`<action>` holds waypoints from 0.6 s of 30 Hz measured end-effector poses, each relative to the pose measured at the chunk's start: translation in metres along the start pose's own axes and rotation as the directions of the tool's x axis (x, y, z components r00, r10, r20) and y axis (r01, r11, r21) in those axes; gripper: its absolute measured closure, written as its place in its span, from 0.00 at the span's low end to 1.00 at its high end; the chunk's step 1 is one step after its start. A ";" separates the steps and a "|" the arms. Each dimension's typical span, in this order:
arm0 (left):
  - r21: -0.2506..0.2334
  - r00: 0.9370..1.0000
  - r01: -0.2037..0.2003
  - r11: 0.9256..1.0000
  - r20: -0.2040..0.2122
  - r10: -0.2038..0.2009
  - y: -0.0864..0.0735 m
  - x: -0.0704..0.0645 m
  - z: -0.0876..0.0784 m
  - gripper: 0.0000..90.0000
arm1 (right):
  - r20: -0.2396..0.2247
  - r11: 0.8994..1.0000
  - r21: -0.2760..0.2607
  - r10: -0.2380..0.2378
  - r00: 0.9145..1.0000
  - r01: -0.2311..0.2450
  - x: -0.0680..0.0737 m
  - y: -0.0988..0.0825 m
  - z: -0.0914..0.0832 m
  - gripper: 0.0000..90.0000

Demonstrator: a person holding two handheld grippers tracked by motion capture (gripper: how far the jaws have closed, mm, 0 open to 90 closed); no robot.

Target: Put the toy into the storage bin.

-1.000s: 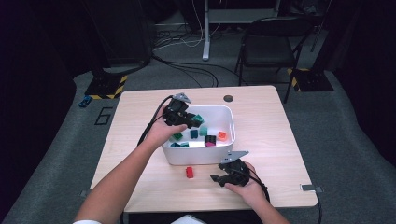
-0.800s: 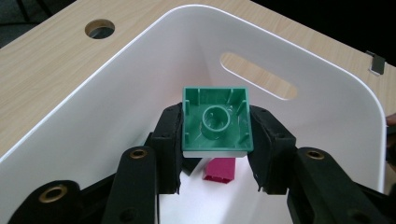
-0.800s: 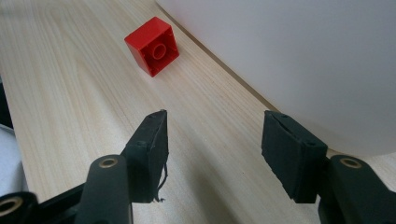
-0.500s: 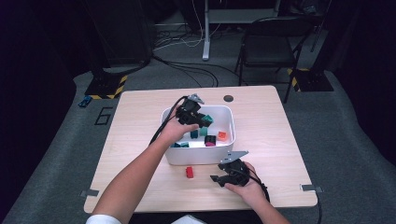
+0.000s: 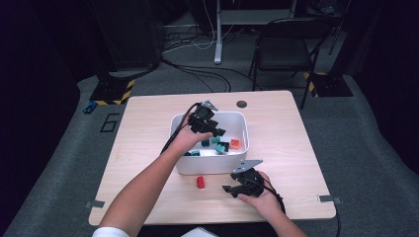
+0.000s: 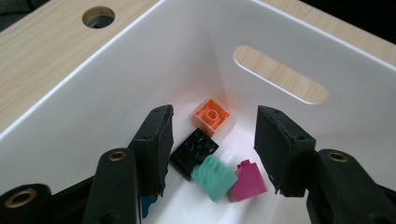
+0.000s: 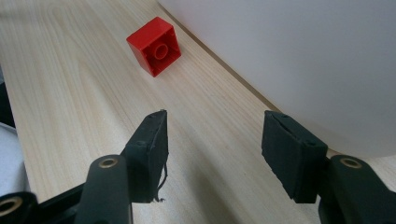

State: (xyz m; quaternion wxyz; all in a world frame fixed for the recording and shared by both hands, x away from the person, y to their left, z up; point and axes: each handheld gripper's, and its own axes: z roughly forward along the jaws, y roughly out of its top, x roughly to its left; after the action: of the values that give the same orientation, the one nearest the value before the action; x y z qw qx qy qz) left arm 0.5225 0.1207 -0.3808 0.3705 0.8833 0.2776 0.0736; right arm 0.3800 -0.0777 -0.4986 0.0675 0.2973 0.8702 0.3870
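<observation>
The left gripper hangs over the inside of the white bin, tipped down toward its floor, and its jaws have just been opening; seen along them in the left gripper view they stand apart with nothing pressed between the pads. Just below that gap a teal block shows blurred, and I cannot tell whether it is in the air or lying on the bin floor. Around it sit a black block, an orange block against the far wall near the bin's handle slot, a magenta block beside the teal one, and a blue piece half hidden behind the left jaw. The right gripper rests low on the wooden table, in front of the bin on the person's side, jaws held apart and empty. Ahead of them, a red block lies stud-up on the bare wood, just beside the bin's outer wall but not touching it; from above it sits between the bin's front edge and the right gripper. Both forearms come in from the near side of the table, the left one reaching across to the bin.
</observation>
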 end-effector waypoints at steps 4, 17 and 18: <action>-0.024 1.000 -0.014 1.000 -0.008 0.014 -0.002 -0.005 -0.019 0.50 | 0.000 1.000 -0.001 -0.004 1.000 0.004 0.000 0.000 0.000 0.45; -0.071 0.998 -0.056 0.996 0.011 0.056 -0.020 -0.034 -0.076 0.50 | 0.004 1.000 0.003 0.012 1.000 -0.012 0.001 0.000 0.000 0.45; -0.075 0.998 -0.056 0.996 0.011 0.057 -0.023 -0.037 -0.080 0.50 | 0.005 1.000 0.003 0.006 1.000 -0.006 0.000 0.000 0.000 0.45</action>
State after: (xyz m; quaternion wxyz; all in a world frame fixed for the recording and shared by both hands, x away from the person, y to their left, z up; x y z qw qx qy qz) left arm 0.4548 0.1632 -0.3372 0.4027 0.8768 0.2474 0.0886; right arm 0.3796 -0.0778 -0.4989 0.0682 0.3009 0.8698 0.3850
